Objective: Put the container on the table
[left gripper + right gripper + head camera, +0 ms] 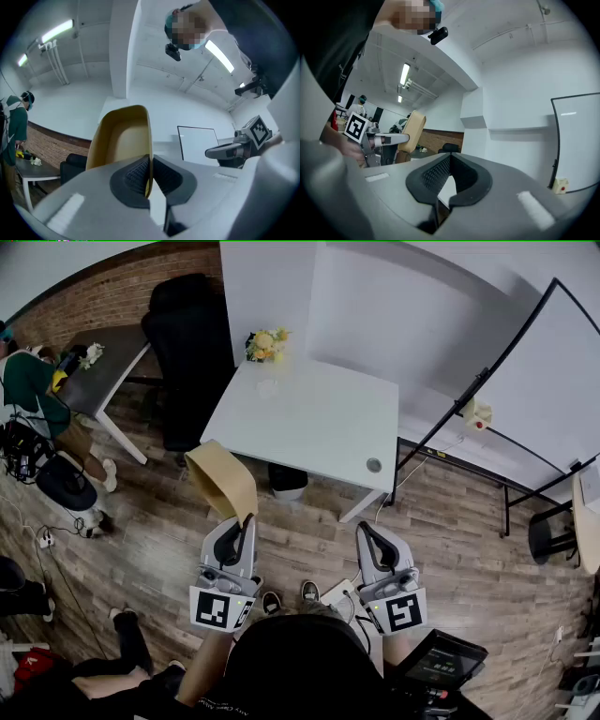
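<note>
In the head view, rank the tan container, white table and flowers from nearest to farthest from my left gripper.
1. The tan container, clamped in the left gripper.
2. The white table, ahead, beyond the container.
3. The flowers, at the table's far left corner.

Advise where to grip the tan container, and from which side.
Grip a thin side wall at the rim, one pad inside and one outside, coming edge-on over the rim, as the left tongs do now on the container. It is an open tub with thin walls, likely too wide to span.
</note>
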Demonstrator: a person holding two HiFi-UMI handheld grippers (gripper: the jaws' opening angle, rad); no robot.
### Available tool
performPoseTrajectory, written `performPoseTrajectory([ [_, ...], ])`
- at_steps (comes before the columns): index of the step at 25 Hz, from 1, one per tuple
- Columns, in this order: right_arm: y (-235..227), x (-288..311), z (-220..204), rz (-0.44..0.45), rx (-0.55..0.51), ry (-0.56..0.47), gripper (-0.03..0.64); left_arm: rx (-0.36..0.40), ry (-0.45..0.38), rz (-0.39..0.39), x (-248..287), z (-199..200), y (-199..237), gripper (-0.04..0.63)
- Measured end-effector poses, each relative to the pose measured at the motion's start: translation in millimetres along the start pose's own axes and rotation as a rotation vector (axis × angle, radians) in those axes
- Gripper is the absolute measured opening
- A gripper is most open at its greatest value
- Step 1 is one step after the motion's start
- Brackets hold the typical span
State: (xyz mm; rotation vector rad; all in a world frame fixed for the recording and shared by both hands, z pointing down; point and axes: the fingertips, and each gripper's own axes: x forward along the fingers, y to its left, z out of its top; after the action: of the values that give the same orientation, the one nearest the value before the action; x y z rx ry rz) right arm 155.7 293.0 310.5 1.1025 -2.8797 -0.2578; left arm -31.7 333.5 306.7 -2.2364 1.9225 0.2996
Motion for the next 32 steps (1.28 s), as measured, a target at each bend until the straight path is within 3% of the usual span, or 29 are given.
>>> performPoseTrajectory([
  [10,32.5,13.1,-4.9,0.048,-0.057,0.015,0.015,0.005,0.008,0.013,-20.3,-3.5,20.0,0.009],
  [32,76.9,36.6,2.2,0.074,-0.022,0.027,0.015,-0.018,0.048,-0.020,-44.5,-18.7,31.3,0.009],
])
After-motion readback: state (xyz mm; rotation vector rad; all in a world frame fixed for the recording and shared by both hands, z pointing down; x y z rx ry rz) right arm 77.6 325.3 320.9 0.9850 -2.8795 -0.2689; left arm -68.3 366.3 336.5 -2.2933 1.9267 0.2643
